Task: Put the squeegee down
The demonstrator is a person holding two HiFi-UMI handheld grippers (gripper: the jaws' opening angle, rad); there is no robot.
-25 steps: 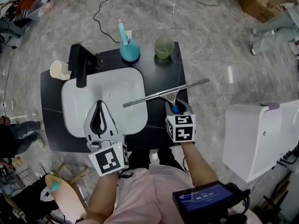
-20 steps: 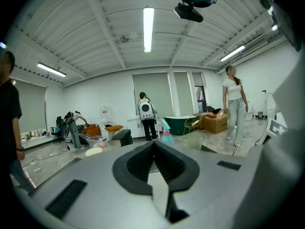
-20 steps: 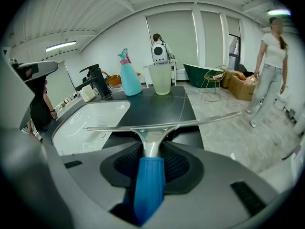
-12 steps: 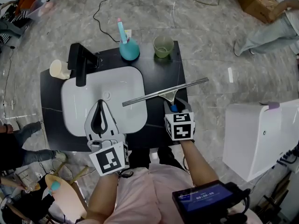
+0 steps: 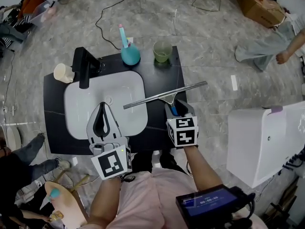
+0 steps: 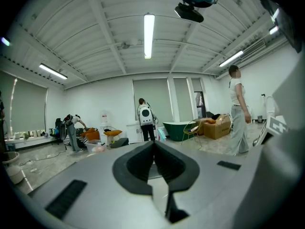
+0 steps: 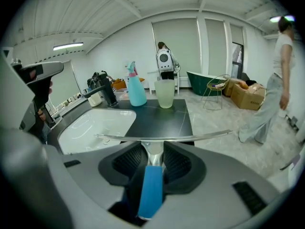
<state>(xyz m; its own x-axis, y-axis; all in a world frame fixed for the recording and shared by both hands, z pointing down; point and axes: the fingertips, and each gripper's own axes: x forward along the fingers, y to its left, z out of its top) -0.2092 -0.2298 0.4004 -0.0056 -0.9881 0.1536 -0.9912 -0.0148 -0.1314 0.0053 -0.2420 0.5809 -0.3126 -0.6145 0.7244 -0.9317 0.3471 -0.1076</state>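
Observation:
The squeegee [image 5: 164, 95] has a long metal blade and a blue handle. Its blade reaches from over the white sink basin [image 5: 81, 109] to past the right edge of the black counter [image 5: 164, 73]. My right gripper [image 5: 177, 107] has the blue handle [image 7: 151, 190] between its pads, and its jaws are opening. In the right gripper view the blade [image 7: 190, 137] lies crosswise just beyond the fingertips of my right gripper [image 7: 153, 151]. My left gripper [image 5: 102, 105] hovers shut and empty over the basin's near part. In its own view the left gripper [image 6: 154, 146] points out into the room.
A black faucet [image 5: 84, 63] stands behind the basin, beside a white cup [image 5: 62, 72]. At the counter's back sit a blue spray bottle [image 5: 129, 52] and a green cup [image 5: 162, 50]. To the right stands a white cabinet [image 5: 267, 137]. A cable [image 5: 102, 20] trails over the floor, where people walk.
The right gripper and squeegee have shifted slightly up and left in the head view. The left gripper has stayed put. People around the room's edge have moved.

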